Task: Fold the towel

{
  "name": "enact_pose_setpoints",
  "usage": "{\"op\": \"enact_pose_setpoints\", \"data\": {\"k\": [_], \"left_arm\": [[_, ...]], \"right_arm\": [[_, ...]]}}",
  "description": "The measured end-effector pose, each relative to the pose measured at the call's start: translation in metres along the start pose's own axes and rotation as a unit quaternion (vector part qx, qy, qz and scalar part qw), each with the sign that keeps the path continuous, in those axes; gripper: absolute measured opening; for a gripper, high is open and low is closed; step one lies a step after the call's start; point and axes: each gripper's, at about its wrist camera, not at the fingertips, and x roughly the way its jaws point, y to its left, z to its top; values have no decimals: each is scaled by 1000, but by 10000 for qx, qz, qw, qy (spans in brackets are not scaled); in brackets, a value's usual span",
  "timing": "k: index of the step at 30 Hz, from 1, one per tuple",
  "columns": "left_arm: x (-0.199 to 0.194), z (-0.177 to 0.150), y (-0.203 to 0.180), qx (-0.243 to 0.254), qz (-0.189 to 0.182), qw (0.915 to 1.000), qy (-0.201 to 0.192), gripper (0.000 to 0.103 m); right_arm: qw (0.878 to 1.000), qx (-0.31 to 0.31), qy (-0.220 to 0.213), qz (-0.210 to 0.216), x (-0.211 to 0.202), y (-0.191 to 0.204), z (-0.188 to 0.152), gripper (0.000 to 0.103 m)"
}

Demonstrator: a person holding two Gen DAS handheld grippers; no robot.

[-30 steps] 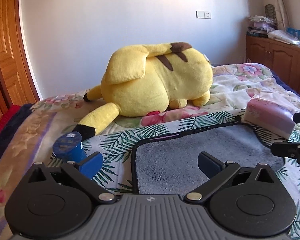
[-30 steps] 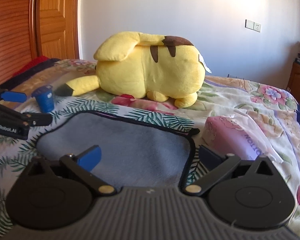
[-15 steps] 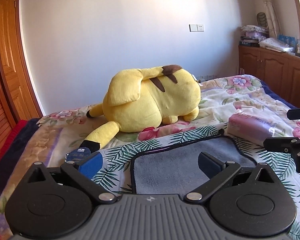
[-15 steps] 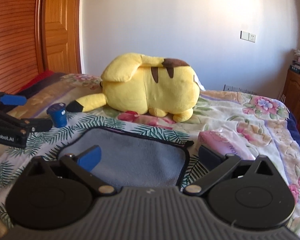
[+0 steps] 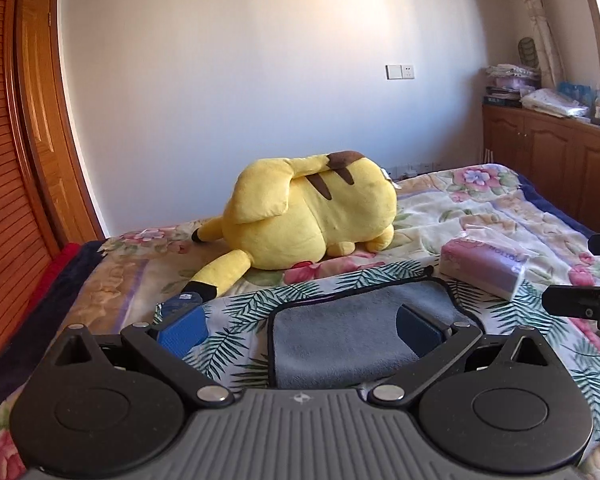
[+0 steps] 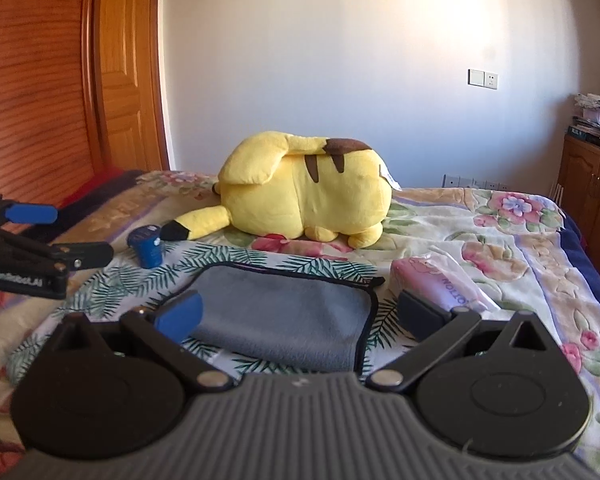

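Note:
A grey towel (image 5: 352, 332) with a dark hem lies flat on the flowered bedspread; it also shows in the right wrist view (image 6: 288, 312). My left gripper (image 5: 300, 326) is open and empty, above the towel's near left part. My right gripper (image 6: 300, 314) is open and empty, above the towel's near edge. Each gripper shows at the edge of the other's view: the right one (image 5: 580, 304) and the left one (image 6: 40, 240).
A big yellow plush toy (image 5: 312, 216) lies behind the towel. A pink tissue pack (image 5: 484, 264) sits by the towel's right corner. A small blue jar (image 6: 148, 246) stands to its left. Wooden doors (image 5: 40, 140) stand at left, a cabinet (image 5: 560, 160) at right.
Both grippers have pulled back and up from the bed, so the towel, the plush toy and more of the room show smaller. Both stay open. The towel has not moved.

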Motion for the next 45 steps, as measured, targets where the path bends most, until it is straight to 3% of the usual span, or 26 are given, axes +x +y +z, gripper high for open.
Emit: {"op": "enact_pose_setpoints", "data": {"k": [25, 45], "left_arm": [[-116, -30, -24, -110, 78, 9999, -64, 103], [-152, -74, -50, -142, -113, 9997, 138, 103]], "right_arm": [[9987, 71, -500, -117, -121, 7, -7, 103], [9985, 192, -469, -209, -159, 15, -48, 103]]}}
